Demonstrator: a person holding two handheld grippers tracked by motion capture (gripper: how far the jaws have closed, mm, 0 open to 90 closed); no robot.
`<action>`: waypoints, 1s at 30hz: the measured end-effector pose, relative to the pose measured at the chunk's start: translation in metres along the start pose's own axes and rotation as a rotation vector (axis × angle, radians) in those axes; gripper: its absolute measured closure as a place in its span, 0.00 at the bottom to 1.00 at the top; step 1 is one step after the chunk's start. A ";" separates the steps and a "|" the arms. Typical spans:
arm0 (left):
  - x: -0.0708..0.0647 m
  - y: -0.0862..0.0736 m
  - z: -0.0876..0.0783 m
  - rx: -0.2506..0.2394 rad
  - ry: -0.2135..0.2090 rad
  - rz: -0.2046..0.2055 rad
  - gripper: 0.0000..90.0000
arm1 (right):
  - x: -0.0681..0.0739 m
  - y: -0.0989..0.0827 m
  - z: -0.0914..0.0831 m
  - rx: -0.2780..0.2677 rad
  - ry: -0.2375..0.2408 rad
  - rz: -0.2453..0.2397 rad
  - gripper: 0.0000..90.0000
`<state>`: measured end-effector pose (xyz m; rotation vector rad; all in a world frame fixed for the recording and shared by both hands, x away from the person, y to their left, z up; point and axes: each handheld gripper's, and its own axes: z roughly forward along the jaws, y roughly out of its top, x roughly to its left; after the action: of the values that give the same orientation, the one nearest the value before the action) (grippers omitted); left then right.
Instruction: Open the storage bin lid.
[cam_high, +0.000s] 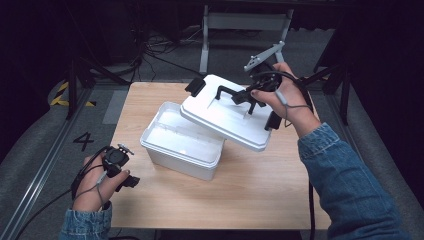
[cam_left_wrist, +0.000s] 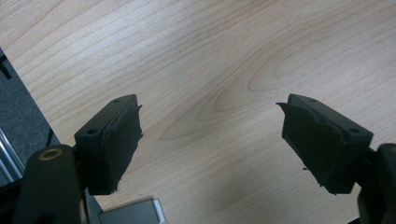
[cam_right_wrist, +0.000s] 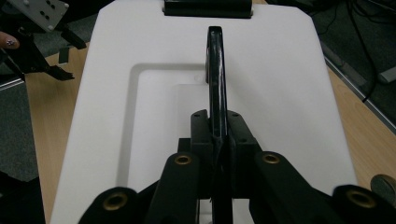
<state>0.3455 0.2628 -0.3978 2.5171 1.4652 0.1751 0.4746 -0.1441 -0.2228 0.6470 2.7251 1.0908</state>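
While the right gripper (cam_high: 250, 102) pinches the black handle (cam_right_wrist: 215, 70) of the tilted lid (cam_high: 225, 117) above the box (cam_high: 180, 145), the left gripper (cam_left_wrist: 210, 140) waits spread wide over the table (cam_left_wrist: 210, 56).

You are working with two grippers (cam_high: 131, 181) (cam_high: 250, 102), one white box (cam_high: 181, 147), one white lid (cam_high: 225, 112) bearing one black handle (cam_right_wrist: 215, 70), and one wooden table (cam_high: 260, 185).

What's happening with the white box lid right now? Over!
Right gripper shut on lid handle, lid lifted, tilted over open box. Left gripper open, empty, over table. Nothing blocking.
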 end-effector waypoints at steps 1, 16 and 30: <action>0.000 0.000 0.000 0.000 0.000 0.000 0.23 | 0.000 0.000 0.000 0.000 0.000 0.000 0.94; 0.002 0.000 0.003 -0.002 -0.006 0.005 0.23 | -0.028 -0.039 -0.039 0.000 -0.054 0.061 0.94; 0.002 0.001 0.004 0.000 0.001 0.018 0.23 | -0.048 -0.070 -0.059 0.004 -0.100 0.115 0.94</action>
<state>0.3482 0.2635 -0.4012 2.5310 1.4434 0.1800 0.4780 -0.2469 -0.2292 0.8442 2.6353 1.0464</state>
